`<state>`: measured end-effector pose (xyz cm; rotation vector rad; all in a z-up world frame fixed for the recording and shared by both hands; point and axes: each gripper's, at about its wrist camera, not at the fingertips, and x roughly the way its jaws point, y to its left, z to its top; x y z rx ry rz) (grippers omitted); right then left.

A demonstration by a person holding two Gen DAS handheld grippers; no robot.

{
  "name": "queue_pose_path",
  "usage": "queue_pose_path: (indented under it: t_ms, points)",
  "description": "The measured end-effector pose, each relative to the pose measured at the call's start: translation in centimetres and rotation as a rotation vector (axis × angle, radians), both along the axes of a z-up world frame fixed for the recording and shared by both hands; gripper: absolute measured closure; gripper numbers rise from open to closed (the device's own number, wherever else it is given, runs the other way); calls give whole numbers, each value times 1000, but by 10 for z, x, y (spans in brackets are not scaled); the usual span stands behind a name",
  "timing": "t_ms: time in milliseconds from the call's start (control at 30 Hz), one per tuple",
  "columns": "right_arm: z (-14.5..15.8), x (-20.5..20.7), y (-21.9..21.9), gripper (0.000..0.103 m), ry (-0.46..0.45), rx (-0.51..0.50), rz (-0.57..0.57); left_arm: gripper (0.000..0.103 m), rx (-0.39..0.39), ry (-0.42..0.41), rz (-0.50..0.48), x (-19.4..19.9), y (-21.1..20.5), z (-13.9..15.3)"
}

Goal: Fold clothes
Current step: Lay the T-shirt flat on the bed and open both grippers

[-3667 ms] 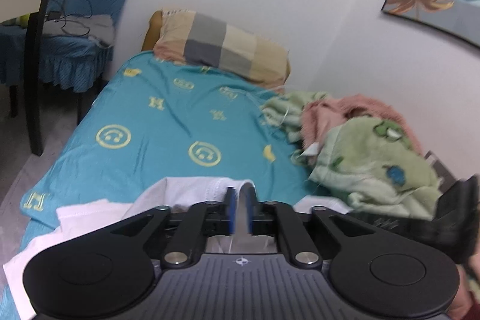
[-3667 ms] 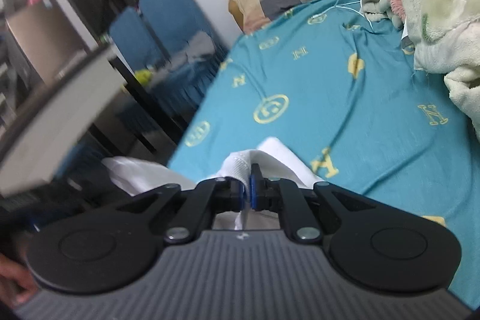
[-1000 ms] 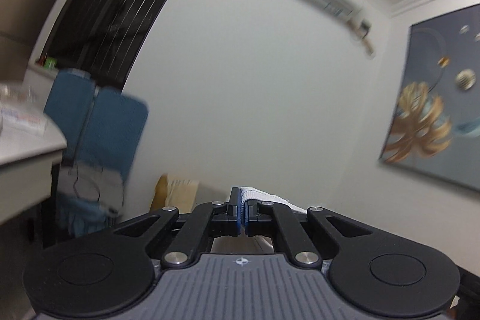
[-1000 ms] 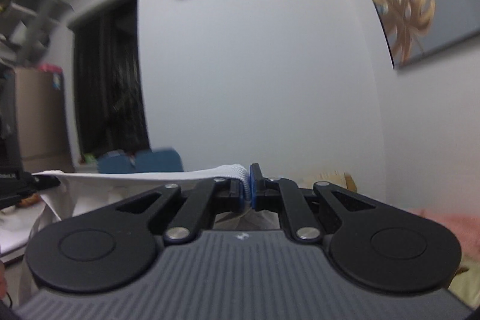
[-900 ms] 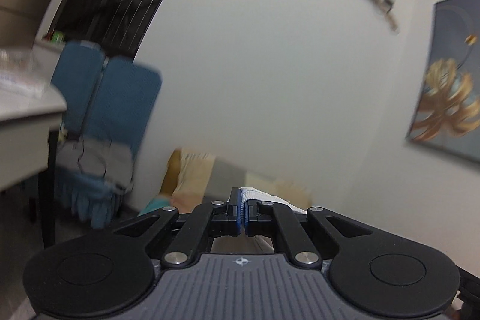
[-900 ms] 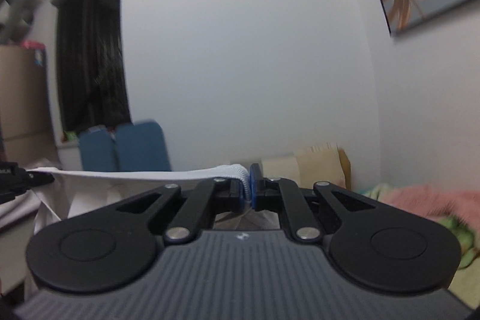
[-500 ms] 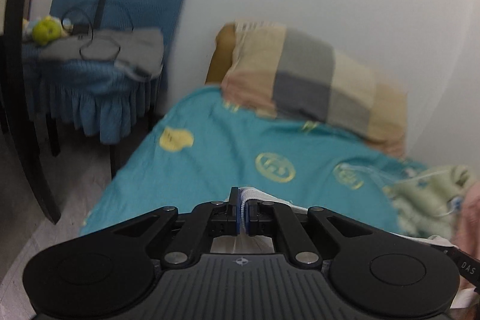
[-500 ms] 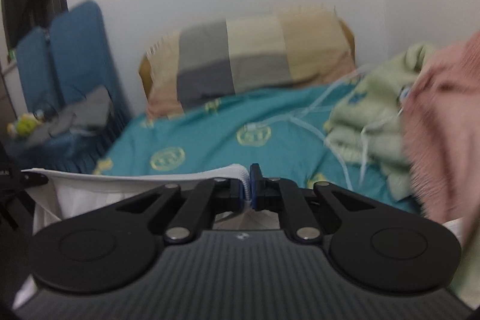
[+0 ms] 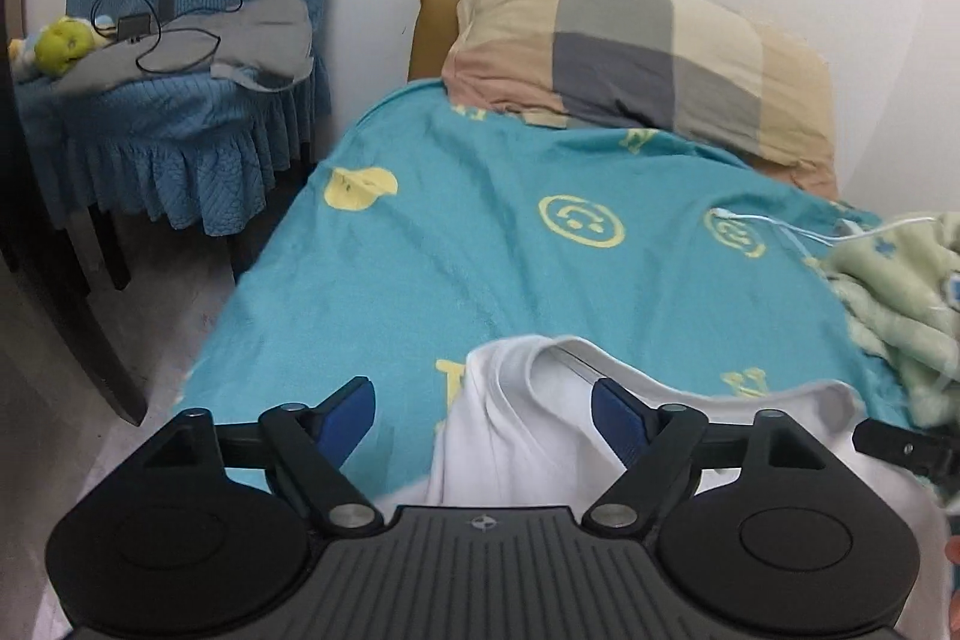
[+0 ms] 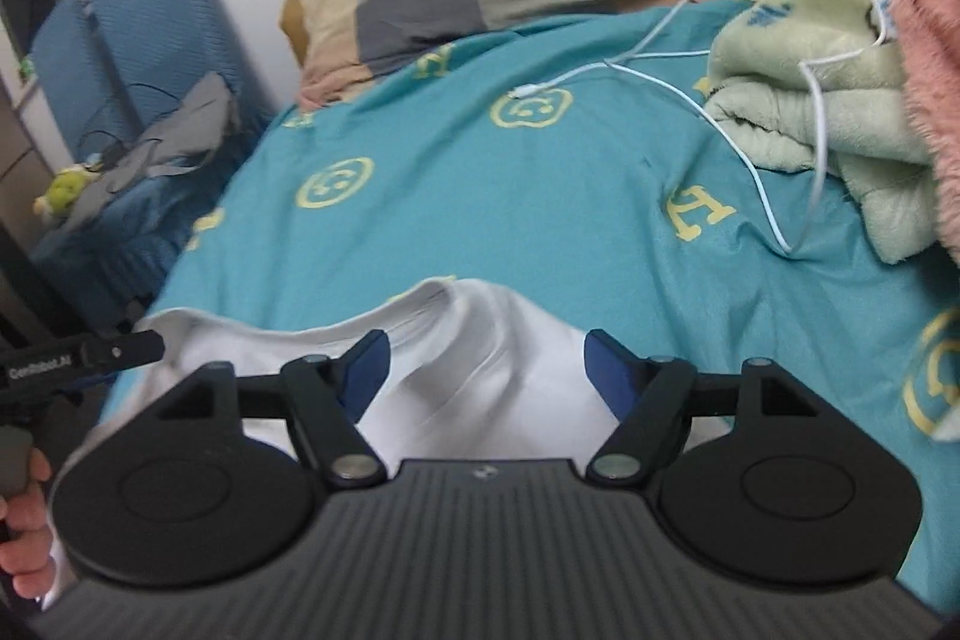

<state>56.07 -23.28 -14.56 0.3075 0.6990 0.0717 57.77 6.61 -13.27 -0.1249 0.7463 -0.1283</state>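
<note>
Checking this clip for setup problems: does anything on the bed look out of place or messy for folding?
A white charging cable trails loose across the teal sheet and over the heaped green blanket, beyond the white shirt. The shirt's top edge lies rumpled, not flat. Both grippers, left and right, have just opened; neither grips the shirt.

I see a plain white garment (image 9: pixel 528 436) on a teal bedsheet (image 9: pixel 480 268) printed with yellow smiley rings and letters. My gripper pads (image 9: pixel 345 415) are blue on black arms. The pillow (image 9: pixel 636 52) is checked in grey, beige and cream. The blanket (image 10: pixel 798 58) is pale green, beside pink fleece (image 10: pixel 936 70). The chair cover (image 9: pixel 198 40) is blue.
</note>
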Motion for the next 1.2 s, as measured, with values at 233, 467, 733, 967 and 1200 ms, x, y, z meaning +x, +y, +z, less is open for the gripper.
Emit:
queue_pose_path:
  t_ms: [233,467,733,967,1200]
  points:
    - [54,-114,-9,30,-41,74,-21,17,-55,-27,-7,-119,25,58]
    - [84,-264,-13,30,-79,57,-43,17,-168,-13,47,-263,69,75]
    - [88,-382,-10,30,-41,44,-48,17,-250,78,184,-334,115,66]
    - [67,-392,-10,30,-6,112,-37,23,-443,115,346,-324,156,27]
    - [39,-366,-6,30,56,172,-25,31,-511,95,360,-282,160,-17]
